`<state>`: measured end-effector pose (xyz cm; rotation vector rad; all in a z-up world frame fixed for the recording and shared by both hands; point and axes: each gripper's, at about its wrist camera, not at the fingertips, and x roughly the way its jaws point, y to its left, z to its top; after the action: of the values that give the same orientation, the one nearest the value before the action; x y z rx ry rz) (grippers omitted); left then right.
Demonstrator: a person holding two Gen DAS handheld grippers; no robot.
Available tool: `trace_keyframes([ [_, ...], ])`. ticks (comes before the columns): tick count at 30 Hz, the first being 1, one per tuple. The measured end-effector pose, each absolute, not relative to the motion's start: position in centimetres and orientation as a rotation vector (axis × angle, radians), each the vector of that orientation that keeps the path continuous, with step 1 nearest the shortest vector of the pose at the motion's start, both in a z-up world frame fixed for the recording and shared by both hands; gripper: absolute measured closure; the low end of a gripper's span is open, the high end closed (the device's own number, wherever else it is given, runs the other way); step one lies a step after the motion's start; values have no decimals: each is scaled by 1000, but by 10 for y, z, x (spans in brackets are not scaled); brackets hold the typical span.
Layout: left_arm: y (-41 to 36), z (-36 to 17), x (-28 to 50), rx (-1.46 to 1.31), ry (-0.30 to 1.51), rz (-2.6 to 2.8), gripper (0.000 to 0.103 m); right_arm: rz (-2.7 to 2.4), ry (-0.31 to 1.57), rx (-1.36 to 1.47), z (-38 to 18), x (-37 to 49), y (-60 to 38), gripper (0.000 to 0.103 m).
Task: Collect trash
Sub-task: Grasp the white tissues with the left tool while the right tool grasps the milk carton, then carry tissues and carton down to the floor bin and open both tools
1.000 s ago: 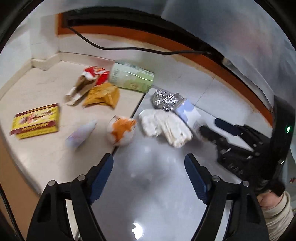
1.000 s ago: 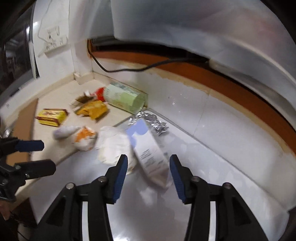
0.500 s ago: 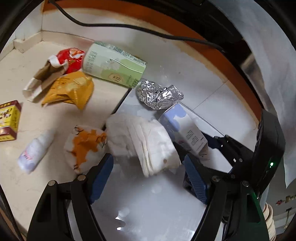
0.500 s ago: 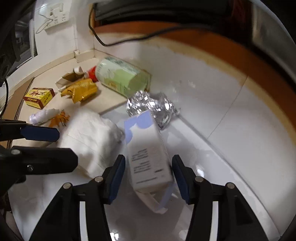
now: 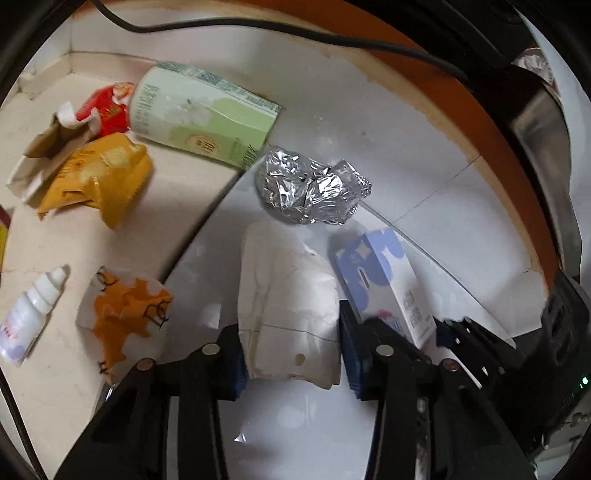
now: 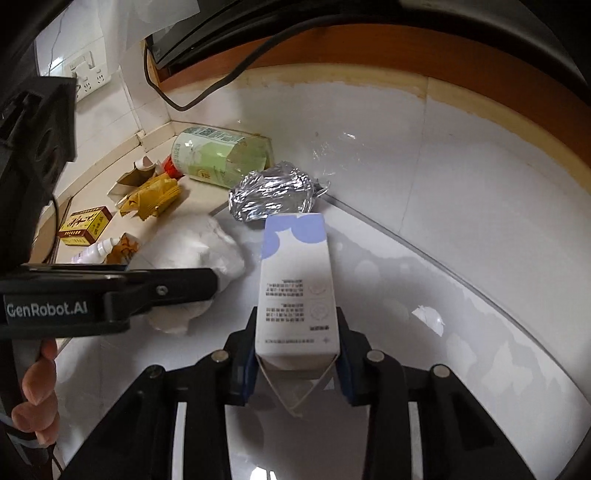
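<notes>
My right gripper (image 6: 295, 369) is shut on a white and lilac carton box (image 6: 297, 284), pads against its sides near its open end. The same box (image 5: 384, 284) shows in the left wrist view. My left gripper (image 5: 291, 365) has its pads against both sides of a crumpled white paper bag (image 5: 288, 302), which also shows in the right wrist view (image 6: 192, 254). A ball of crumpled foil (image 5: 310, 192) lies just beyond both.
On the beige counter to the left lie a green carton (image 5: 203, 114), a yellow wrapper (image 5: 96, 181), a red packet (image 5: 107, 107), an orange-white wrapper (image 5: 125, 314), a small white bottle (image 5: 29, 314) and a yellow-red box (image 6: 85, 225). A black cable (image 5: 258, 26) runs along the wall.
Both grippers moved forward and closed in: the right one shut on the lilac box, the left one closed onto the white paper bag.
</notes>
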<state>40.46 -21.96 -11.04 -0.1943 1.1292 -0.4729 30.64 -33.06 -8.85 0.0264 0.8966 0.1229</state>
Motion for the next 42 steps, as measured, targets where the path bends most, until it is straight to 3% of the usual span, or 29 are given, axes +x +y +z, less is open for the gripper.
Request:
trace_keyframes([
  [8, -199, -74, 344, -100, 1006, -486, 69, 96, 830, -37, -60, 256, -304, 69],
  [18, -120, -19, 228, -56, 898, -514, 69, 161, 769, 15, -28, 154, -256, 69],
  [23, -91, -19, 164, -31, 865, -506, 69, 225, 750, 31, -29, 98, -224, 69],
  [33, -48, -82, 73, 24, 851, -440, 68, 284, 750, -64, -64, 16, -160, 69],
  [42, -26, -175, 40, 96, 948, -401, 68, 304, 881, -140, -131, 6, -131, 69],
])
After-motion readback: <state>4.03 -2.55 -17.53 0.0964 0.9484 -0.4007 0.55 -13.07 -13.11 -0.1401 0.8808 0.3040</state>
